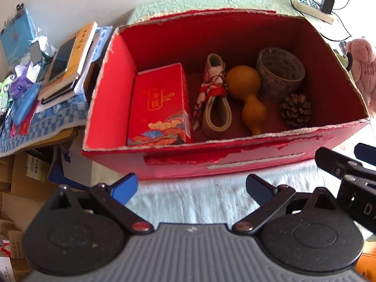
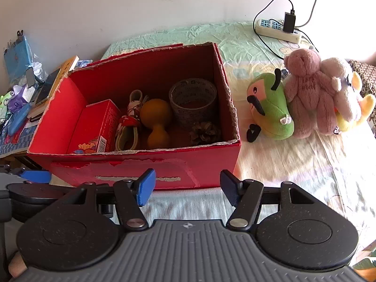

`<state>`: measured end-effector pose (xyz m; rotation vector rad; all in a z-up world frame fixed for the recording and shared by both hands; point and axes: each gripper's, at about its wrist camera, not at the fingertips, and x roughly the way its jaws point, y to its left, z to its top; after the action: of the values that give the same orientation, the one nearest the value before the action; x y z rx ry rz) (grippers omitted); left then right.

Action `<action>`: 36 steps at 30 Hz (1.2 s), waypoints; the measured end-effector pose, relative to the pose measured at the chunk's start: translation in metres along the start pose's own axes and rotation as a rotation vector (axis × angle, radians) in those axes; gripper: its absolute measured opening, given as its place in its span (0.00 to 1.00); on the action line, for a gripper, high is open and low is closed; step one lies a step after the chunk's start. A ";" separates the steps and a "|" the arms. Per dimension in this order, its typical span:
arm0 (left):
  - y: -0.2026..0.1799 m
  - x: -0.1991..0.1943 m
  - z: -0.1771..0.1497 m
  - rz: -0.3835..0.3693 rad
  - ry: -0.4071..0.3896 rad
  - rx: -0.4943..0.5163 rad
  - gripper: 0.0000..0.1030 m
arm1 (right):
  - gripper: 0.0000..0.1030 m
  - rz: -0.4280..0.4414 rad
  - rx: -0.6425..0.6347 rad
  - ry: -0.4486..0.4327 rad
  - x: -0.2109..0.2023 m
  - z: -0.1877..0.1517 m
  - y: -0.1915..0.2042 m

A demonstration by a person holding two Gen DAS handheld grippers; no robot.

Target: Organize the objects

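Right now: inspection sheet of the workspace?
Surface: bed sheet, wrinkled, sunlit.
Job's things: red box open, holding small red carton, strap bundle, gourd, tape roll, pine cone; three plush toys beside it.
Clutter: books and phone on the side table.
Grippers: left gripper and right gripper open, empty.
Cables: power strip with charger.
Surroundings: white wall.

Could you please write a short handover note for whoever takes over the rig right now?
Left gripper: open, empty, in front of the red box.
Right gripper: open, empty, beside it.
In the box: red carton, strap, gourd, tape roll, pine cone.
Left, if the toys belong in it: green plush, pink bear and pale plush lie on the bed right of the box.
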<state>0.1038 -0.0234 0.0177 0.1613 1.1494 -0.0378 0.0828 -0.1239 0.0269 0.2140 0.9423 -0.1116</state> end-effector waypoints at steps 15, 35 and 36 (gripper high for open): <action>0.015 -0.010 0.002 -0.078 0.051 0.005 0.96 | 0.62 0.039 -0.017 0.074 -0.008 0.015 0.008; 0.023 -0.040 0.043 -0.018 -0.148 0.031 0.96 | 0.65 0.031 -0.029 -0.067 -0.019 0.053 0.010; 0.024 -0.039 0.045 -0.012 -0.156 0.027 0.96 | 0.66 0.029 -0.024 -0.070 -0.018 0.053 0.010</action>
<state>0.1308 -0.0084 0.0736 0.1727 0.9949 -0.0750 0.1160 -0.1268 0.0734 0.2001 0.8703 -0.0806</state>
